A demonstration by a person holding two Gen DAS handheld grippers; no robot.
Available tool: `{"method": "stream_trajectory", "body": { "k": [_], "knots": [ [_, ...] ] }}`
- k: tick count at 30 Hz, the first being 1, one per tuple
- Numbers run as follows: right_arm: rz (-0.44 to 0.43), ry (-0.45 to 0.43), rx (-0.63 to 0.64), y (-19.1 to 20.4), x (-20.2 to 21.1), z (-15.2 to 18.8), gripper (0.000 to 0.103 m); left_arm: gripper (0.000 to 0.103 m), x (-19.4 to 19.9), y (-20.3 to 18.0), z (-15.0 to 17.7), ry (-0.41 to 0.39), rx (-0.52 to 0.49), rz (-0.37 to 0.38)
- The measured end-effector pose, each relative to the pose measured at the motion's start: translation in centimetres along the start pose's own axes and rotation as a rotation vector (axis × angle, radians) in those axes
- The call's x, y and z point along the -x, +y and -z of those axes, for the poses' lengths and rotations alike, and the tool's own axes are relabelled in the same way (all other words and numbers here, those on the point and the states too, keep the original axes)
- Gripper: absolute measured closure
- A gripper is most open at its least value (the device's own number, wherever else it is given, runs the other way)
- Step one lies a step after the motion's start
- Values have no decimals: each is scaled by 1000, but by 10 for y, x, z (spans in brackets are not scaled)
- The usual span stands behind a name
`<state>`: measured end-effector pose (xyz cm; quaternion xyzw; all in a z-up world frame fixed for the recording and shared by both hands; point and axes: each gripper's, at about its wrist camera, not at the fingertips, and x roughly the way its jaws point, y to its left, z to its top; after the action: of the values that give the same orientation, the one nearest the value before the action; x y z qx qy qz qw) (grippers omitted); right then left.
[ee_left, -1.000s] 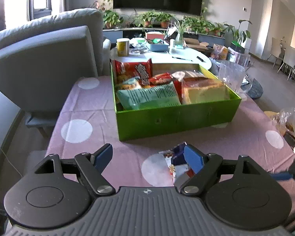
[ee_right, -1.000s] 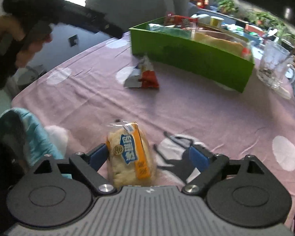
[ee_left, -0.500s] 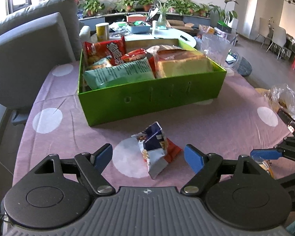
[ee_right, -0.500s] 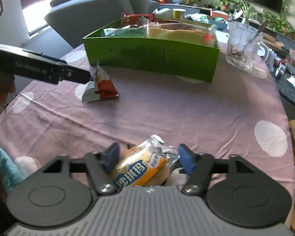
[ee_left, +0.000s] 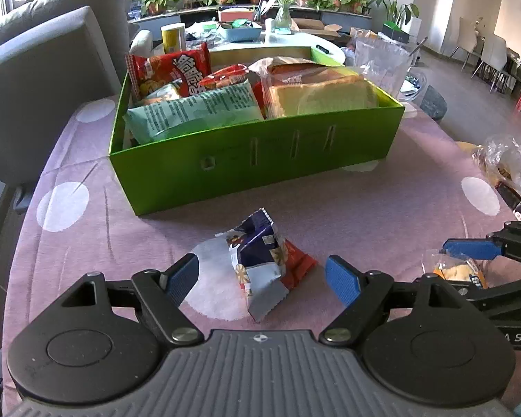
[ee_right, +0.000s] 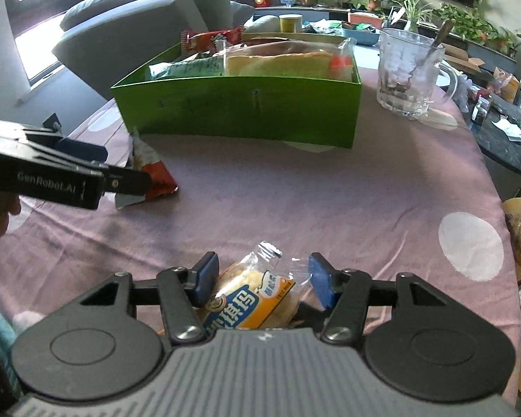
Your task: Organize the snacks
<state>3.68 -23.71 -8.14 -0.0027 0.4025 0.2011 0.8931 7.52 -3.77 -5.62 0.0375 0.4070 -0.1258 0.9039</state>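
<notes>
We hold two grippers over a purple, white-dotted desk point(ee_left: 382, 201); the left gripper point(ee_left: 262, 279) has its fingers spread wide, holding nothing, with a crumpled blue-and-red snack packet point(ee_left: 265, 262) lying on the cloth between them; the right gripper point(ee_right: 262, 279) has its fingers partly closed around an orange-labelled bread bun point(ee_right: 250, 299) in clear wrap, the left pad touching the wrapper, the right pad just beside it, so we cannot tell whether the hold is firm; behind both stands the green box point(ee_left: 260, 160), already holding chip bags and a wrapped loaf. To do this step well, we judge that the right fingers should squeeze the bun's body, not the loose film, gently enough not to crush it, then lift it clear of the box wall; the left should centre on the packet's thick middle before closing. Compared with half a second ago, the left gripper sits slightly nearer the packet, and the bun lies more upright between the right fingers.
</notes>
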Motion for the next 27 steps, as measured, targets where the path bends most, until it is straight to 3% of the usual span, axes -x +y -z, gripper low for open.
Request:
{"method": "stream_trajectory", "body": {
  "k": [13, 16, 23, 24, 27],
  "knots": [
    [-5, -12, -2, -5, -7, -7, 29, 27, -20, -6, -9, 32, 29, 21],
    [-5, -14, -12, -8, -8, -8, 29, 36, -24, -6, -9, 45, 35, 29],
    [2, -23, -57, -16, -7, -12, 29, 44, -27, -5, -7, 37, 38, 13],
    [3, -26, -64, -18, -7, -13, 29, 51, -26, -5, -6, 33, 32, 9],
    [12, -33, -84, -24, -5, -15, 29, 52, -24, -5, -4, 24, 19, 9]
  ]
}}
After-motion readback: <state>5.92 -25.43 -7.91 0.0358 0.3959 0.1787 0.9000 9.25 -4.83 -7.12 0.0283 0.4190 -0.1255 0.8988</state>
